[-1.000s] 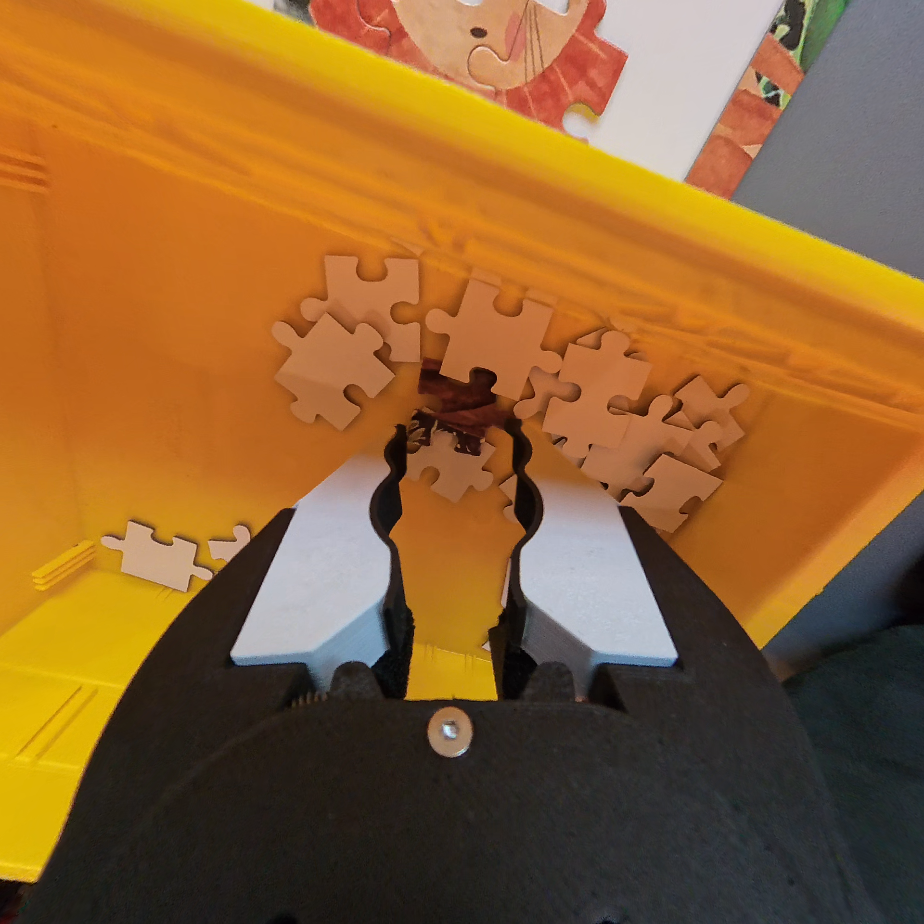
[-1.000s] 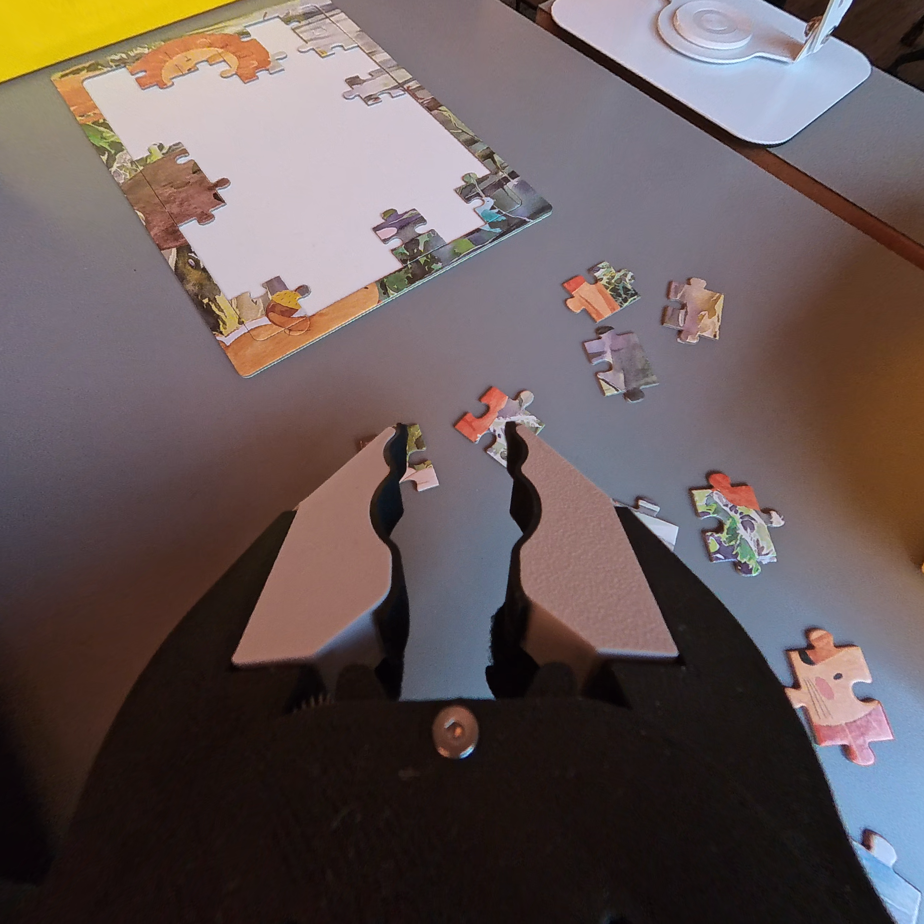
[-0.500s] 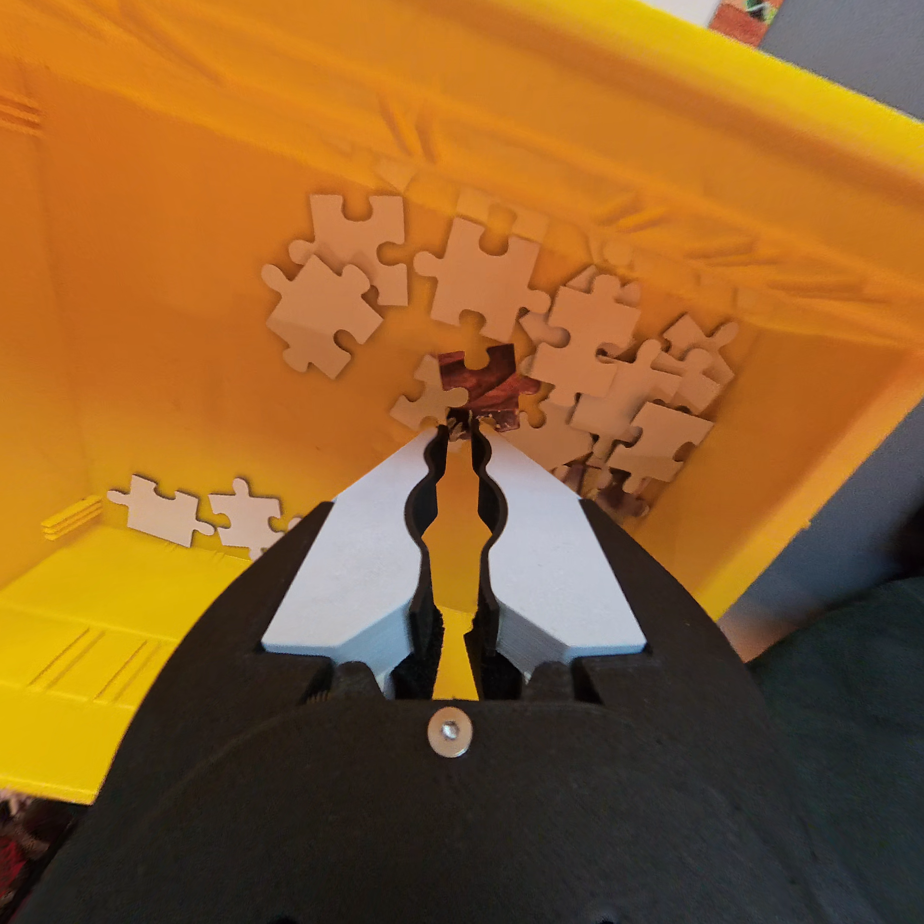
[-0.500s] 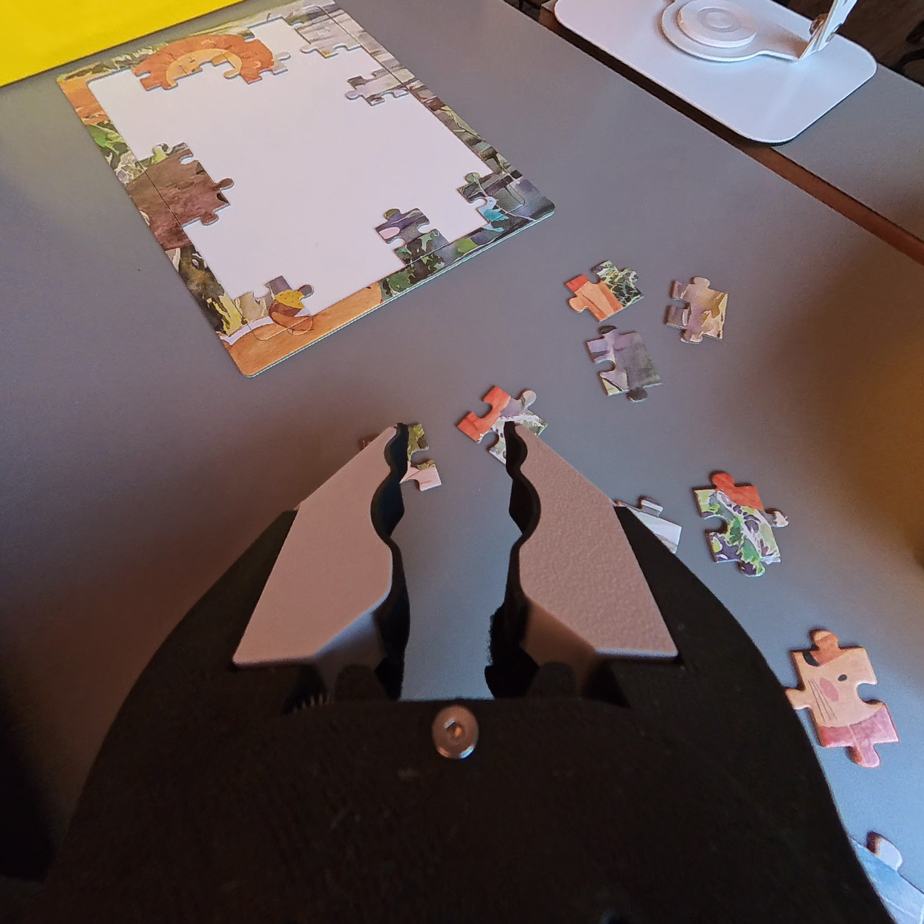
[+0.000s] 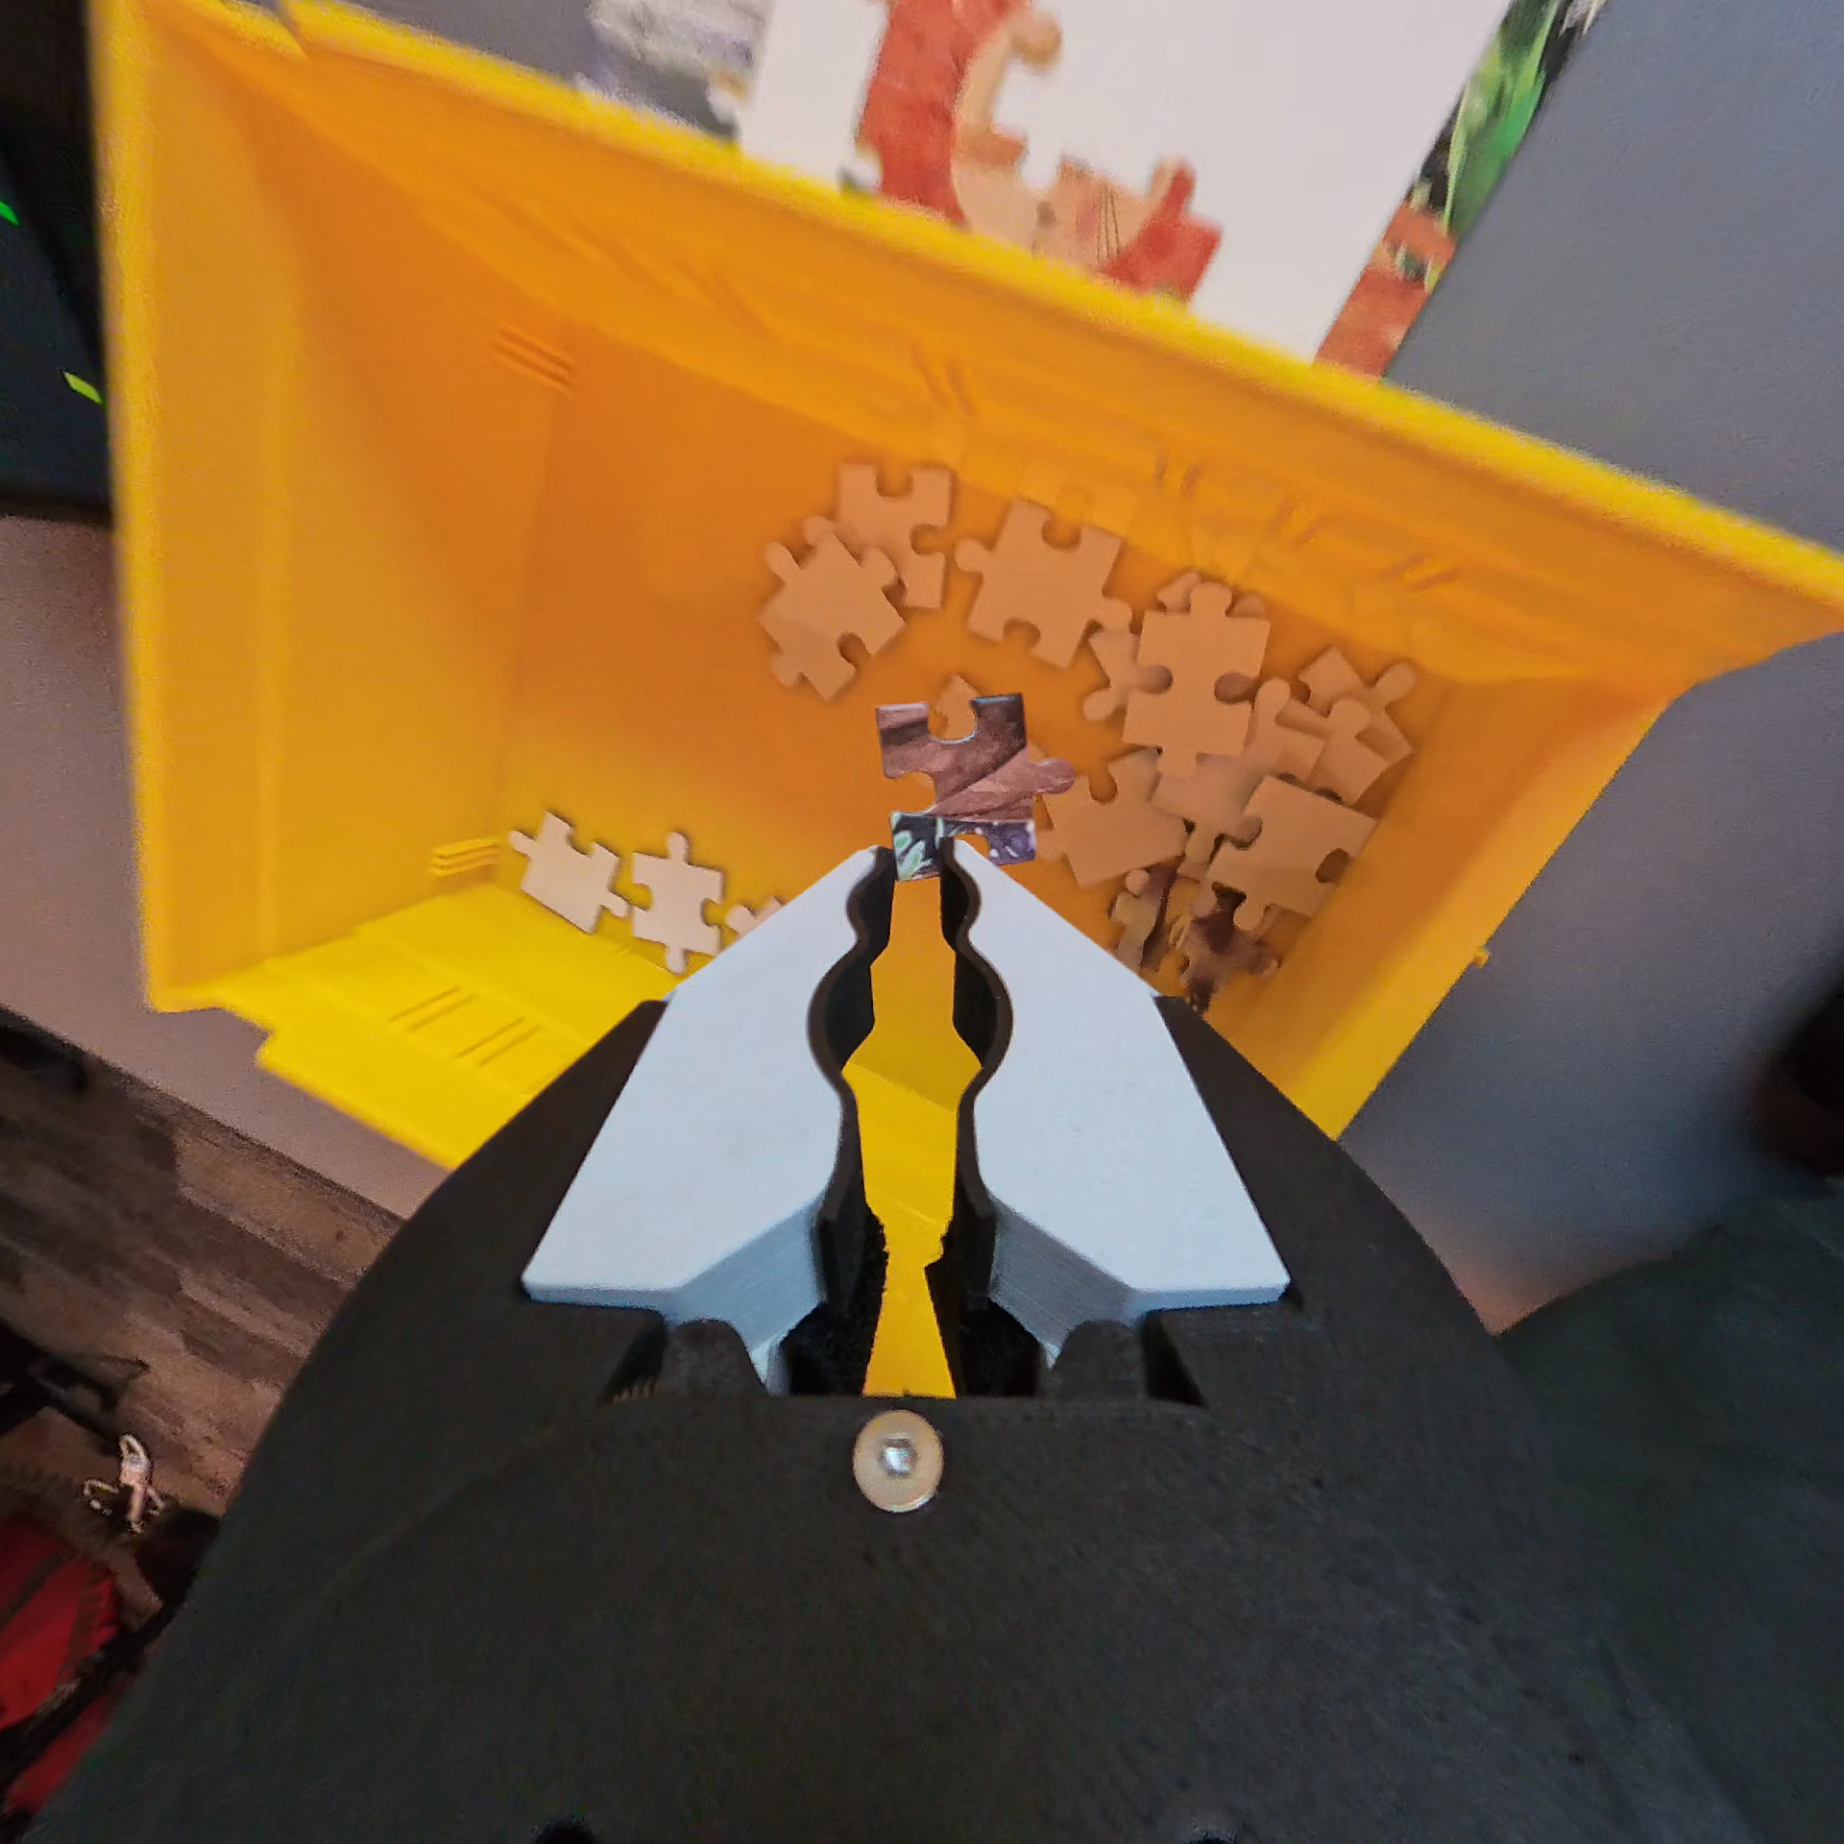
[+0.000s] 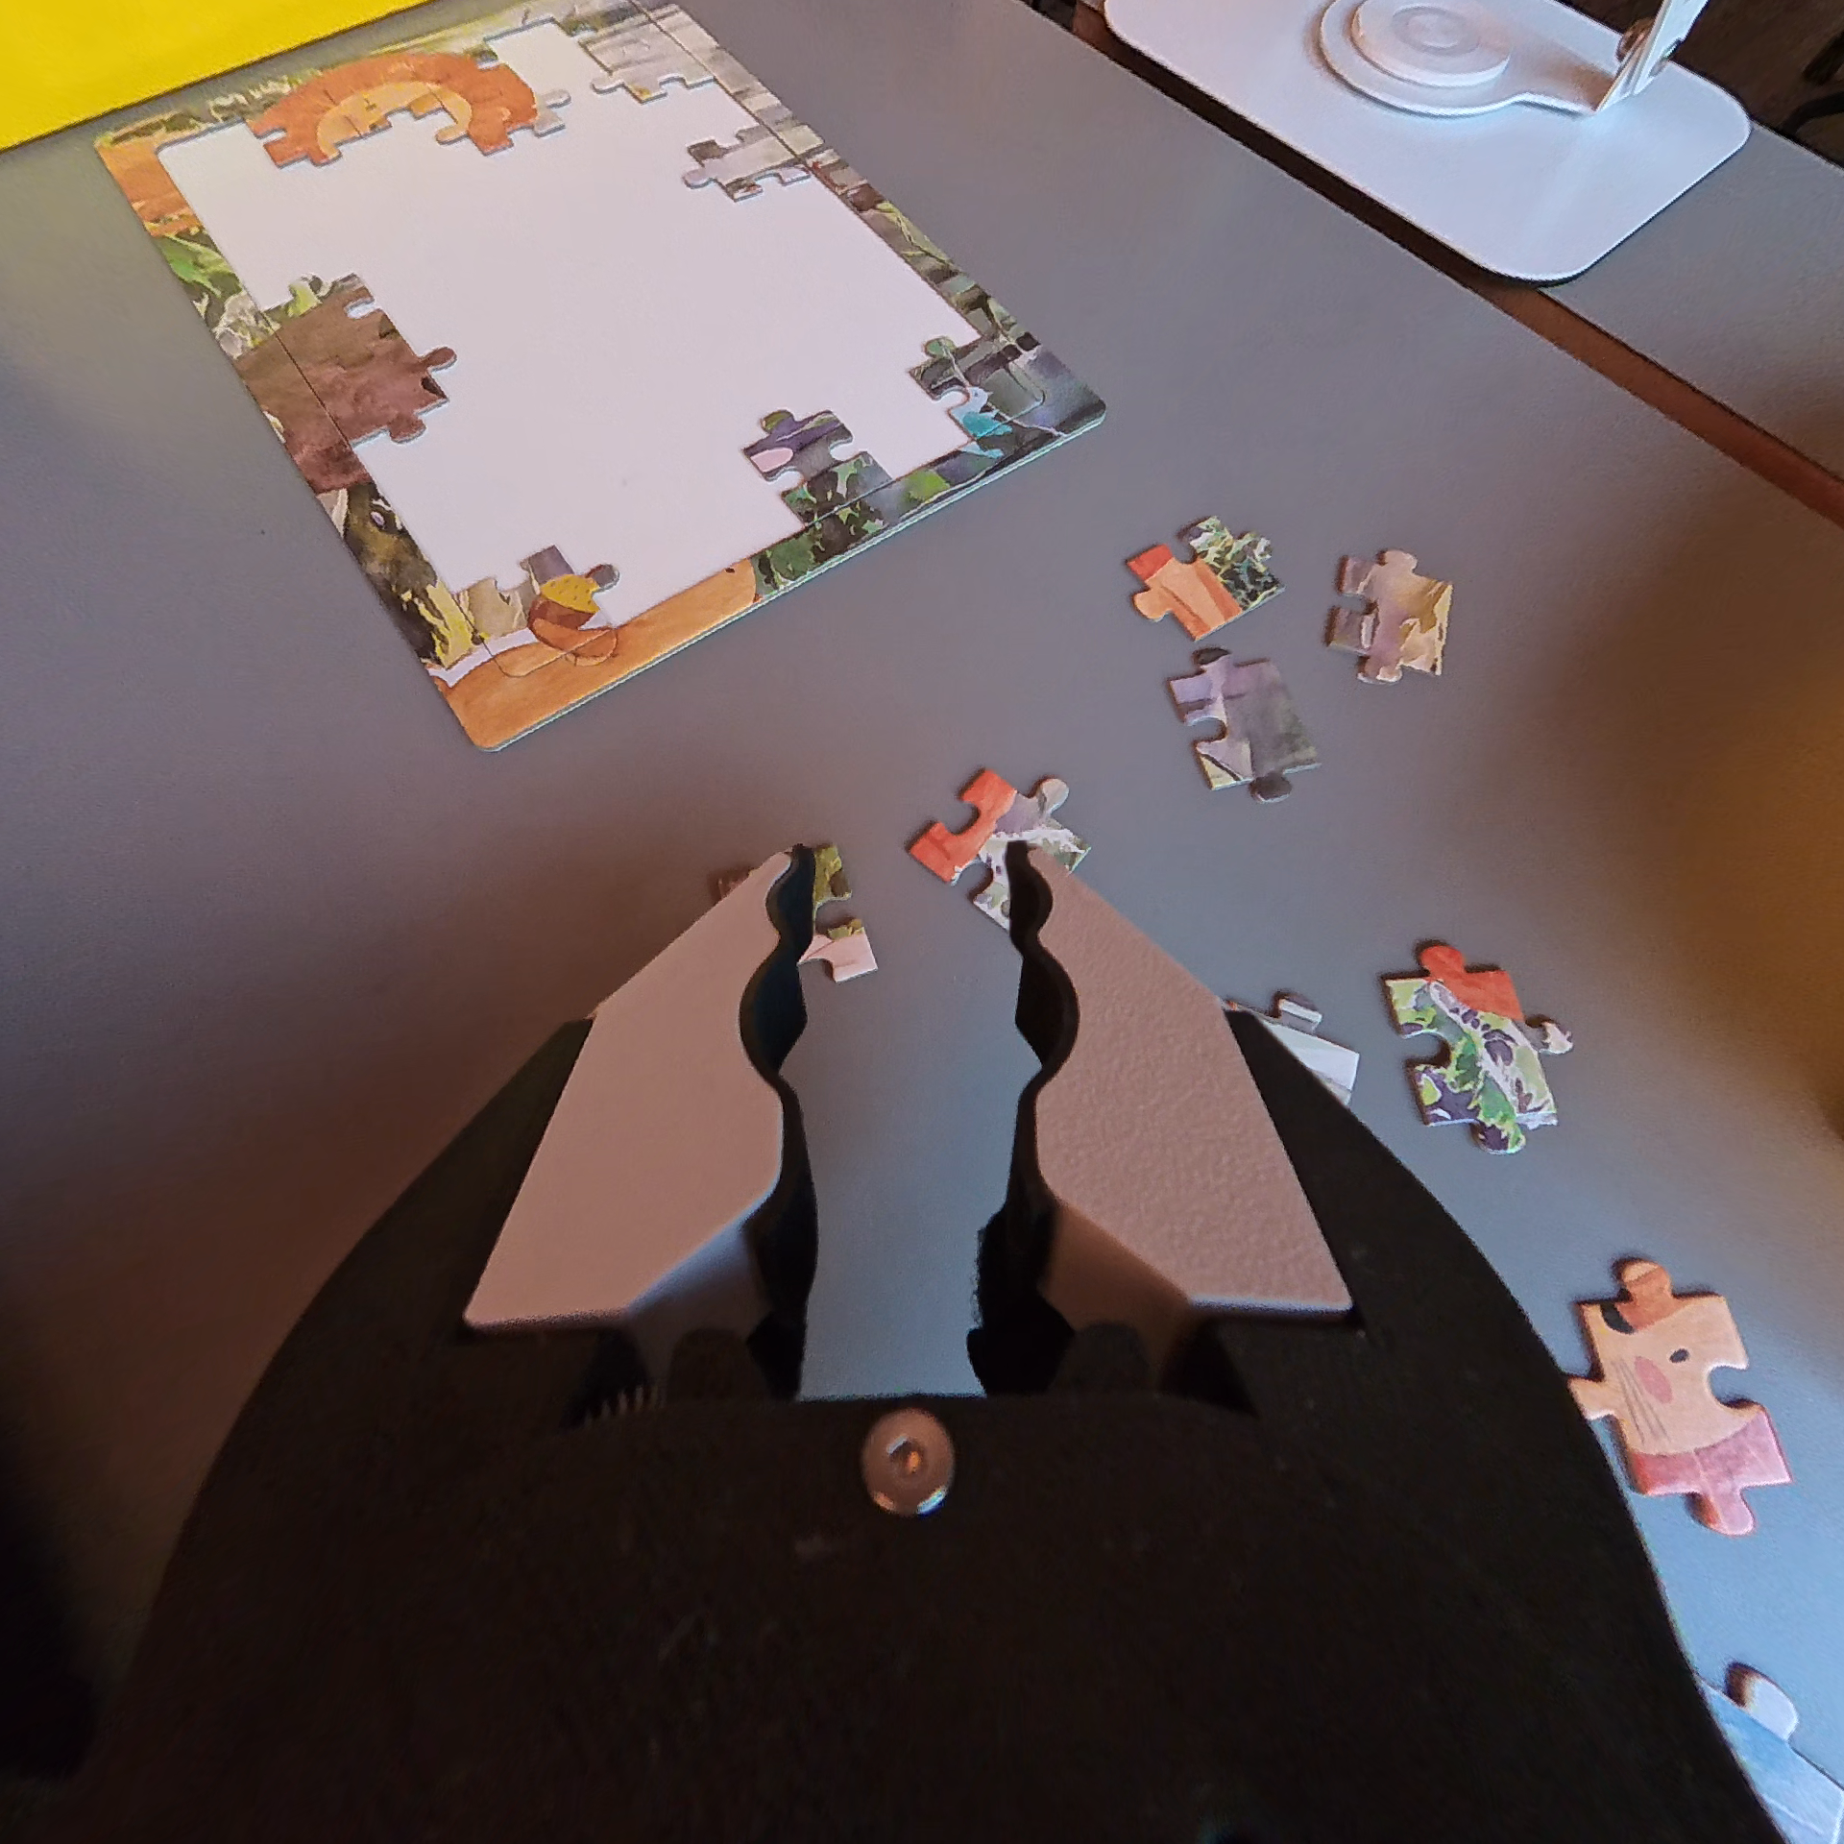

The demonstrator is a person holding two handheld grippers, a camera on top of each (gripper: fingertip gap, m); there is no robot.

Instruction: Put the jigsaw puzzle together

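Now a brown puzzle piece (image 5: 963,773) is pinched by its lower tab between the tips of the left gripper (image 5: 918,863), fingers clenched on it, and is held upright w/ its face toward the camera, long axis running 12–6 o'clock straight out from the fingertips. It is seen clear above the yellow bin (image 5: 329,559), whose other pieces, mostly face-down, lie approx. at 1–3 o'clock from the tips. The puzzle board (image 6: 619,329) is glimpsed past the bin's far rim at 12–1 o'clock in the left wrist view, so the carry is judged to go forward over that rim. The brown patch (image 6: 349,374) on the board's left edge is a likely match, though that can't be confirmed. The right gripper (image 6: 903,858) is held released, empty, over the grey table (image 6: 1397,419); the board lies at 11 o'clock from it, loose pieces at 1–3 o'clock.
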